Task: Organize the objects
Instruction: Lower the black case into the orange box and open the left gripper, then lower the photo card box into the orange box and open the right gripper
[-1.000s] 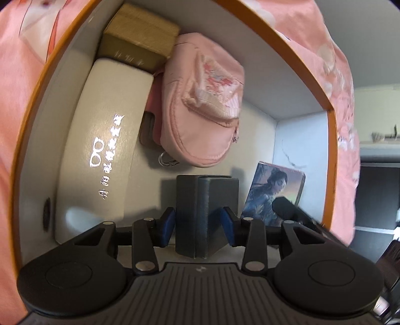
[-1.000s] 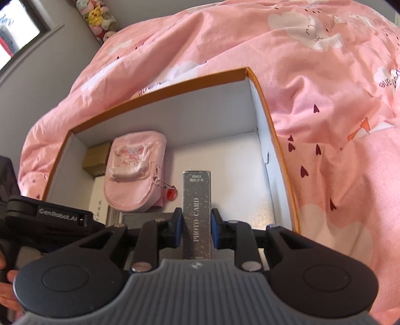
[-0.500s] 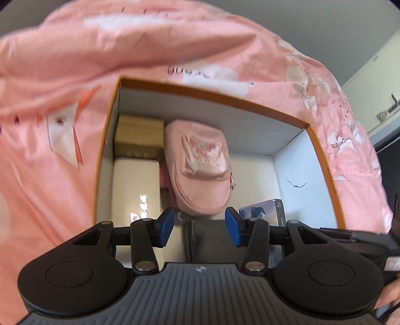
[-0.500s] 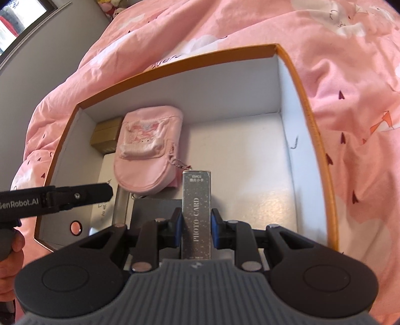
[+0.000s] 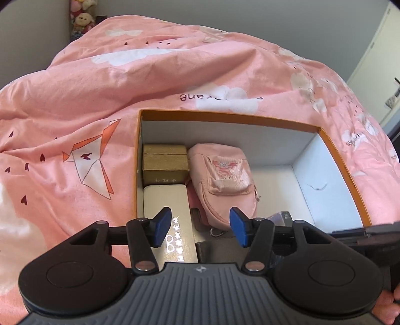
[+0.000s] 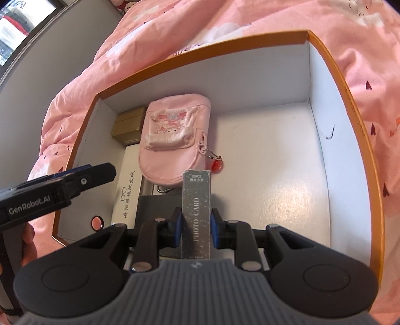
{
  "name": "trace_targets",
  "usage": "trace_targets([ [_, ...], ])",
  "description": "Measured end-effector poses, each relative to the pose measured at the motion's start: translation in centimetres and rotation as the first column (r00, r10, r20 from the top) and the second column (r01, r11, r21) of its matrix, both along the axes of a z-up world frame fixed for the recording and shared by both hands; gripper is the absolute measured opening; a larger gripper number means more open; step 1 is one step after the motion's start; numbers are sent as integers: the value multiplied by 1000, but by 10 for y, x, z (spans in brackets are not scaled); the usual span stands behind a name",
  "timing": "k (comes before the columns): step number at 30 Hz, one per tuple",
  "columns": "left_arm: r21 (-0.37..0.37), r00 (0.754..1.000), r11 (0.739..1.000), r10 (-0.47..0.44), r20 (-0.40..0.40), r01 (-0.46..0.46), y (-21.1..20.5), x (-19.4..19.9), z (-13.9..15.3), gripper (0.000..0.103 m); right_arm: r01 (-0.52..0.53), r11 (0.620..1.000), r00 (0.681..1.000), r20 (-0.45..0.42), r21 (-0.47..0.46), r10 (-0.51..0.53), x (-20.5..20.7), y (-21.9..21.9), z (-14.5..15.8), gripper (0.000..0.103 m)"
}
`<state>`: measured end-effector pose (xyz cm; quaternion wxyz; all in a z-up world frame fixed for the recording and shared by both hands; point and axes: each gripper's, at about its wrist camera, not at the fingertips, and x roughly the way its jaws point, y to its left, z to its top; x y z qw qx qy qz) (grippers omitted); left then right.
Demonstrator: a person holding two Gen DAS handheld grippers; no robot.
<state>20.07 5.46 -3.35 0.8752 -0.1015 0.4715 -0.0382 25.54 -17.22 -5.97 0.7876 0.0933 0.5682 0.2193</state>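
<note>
Where the left gripper (image 5: 200, 230) hangs above the box (image 6: 347, 105), jaws opening with nothing between them, a dark case (image 6: 155, 205) lies half hidden. The right gripper (image 6: 196, 230) pinches an upright carton (image 6: 196, 215) reading "PHOTO·CARD". The white case's (image 5: 170, 207) glossy characters are illegible. Bare floor lies toward 3 o'clock of the pink pouch (image 6: 172, 140).

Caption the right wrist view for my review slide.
Right hand-held gripper holds a photo-card box over the orange-rimmed box.

pink patterned duvet (image 5: 175, 82), plush toys (image 5: 81, 18)
</note>
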Motion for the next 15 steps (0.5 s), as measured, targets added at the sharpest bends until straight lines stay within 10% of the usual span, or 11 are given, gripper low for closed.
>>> trace_targets([
  [15,130,987,978,-162,-23,164,-30,-8,-10,52,20,1000,994,-107,17,-19,8,0,-15,24],
])
